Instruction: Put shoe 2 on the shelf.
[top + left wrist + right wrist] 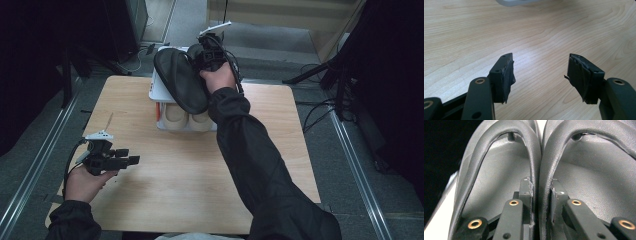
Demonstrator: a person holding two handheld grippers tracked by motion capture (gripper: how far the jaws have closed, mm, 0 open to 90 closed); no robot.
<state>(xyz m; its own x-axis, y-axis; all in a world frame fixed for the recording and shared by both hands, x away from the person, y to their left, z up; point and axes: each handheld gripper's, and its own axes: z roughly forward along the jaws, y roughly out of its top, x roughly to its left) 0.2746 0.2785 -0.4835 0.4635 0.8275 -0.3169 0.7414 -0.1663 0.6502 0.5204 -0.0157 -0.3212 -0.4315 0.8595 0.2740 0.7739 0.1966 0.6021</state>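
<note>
My right gripper (202, 54) has the black slippers (181, 80) pinched up over the white shoe rack (159, 95), beige pair (187, 118) sitting underneath. Left gripper (131, 156) hangs low over the wooden table (190, 175), jaws apart.

The left gripper (131, 156) sits low at the near left, held in the left hand (85, 182). Its jaws stand wide apart with nothing between them. The right arm (250, 150) reaches far across, and the right hand (218, 79) holds the right gripper (541, 195) up high. Its jaws look pinched almost together.
</note>
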